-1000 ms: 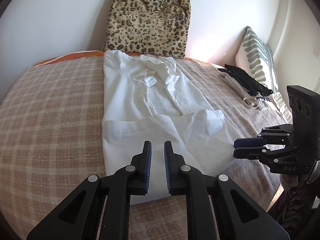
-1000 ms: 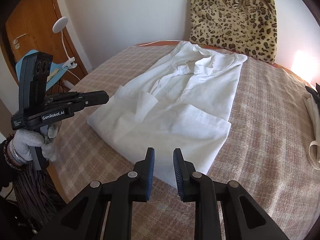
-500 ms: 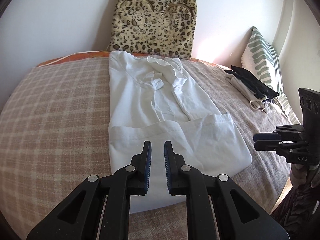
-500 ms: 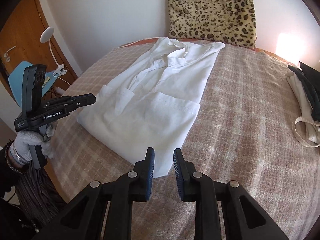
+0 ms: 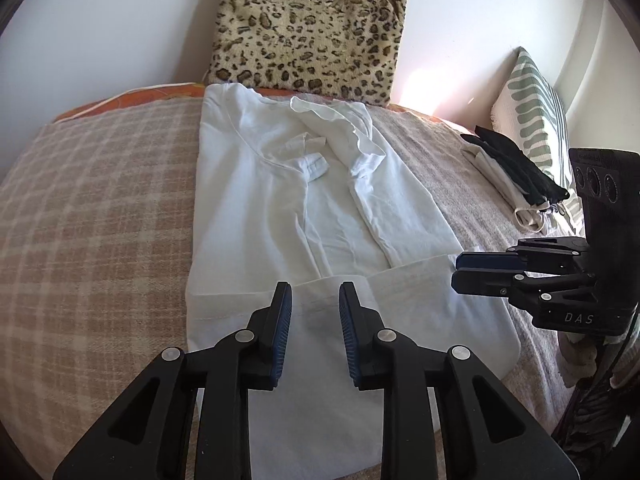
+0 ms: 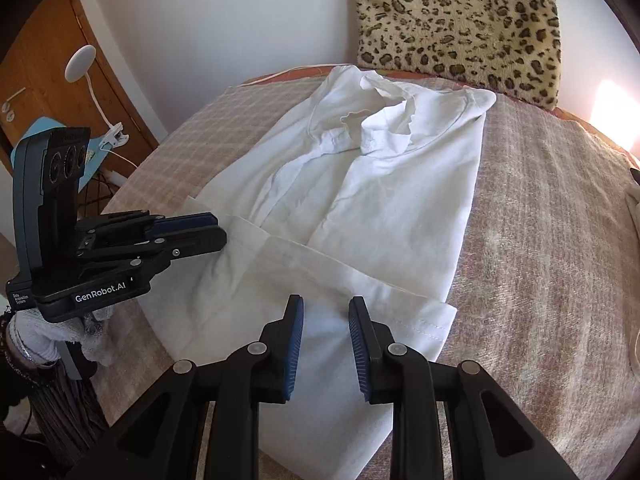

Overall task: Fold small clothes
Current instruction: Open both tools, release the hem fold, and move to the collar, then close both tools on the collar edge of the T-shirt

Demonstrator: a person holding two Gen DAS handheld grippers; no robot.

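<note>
White shirt (image 5: 320, 208) lies flat on a plaid bed cover (image 5: 92, 220), centre of both frames. White wall behind; a wooden door (image 6: 44, 64) at upper left of the right wrist view.

Shirt's long axis runs from bottom of frame to top, collar (image 5: 316, 160) toward the leopard-print cushion (image 5: 308, 28) propped on the wall. Lower hem is folded up over the body, its edge crossing mid-frame.

Left gripper (image 5: 315, 336) at bottom centre, jaws parted with a gap, nothing between them, over the folded hem. Right gripper (image 6: 326, 340) likewise parted and holding nothing, above the near right corner of the fold.

Around: a stack of dark and pale clothes (image 5: 516, 176) at right of the left wrist view, beside a green-striped pillow (image 5: 536, 108). White clip lamp (image 6: 82, 64) by the door. Nothing lies on the shirt.
</note>
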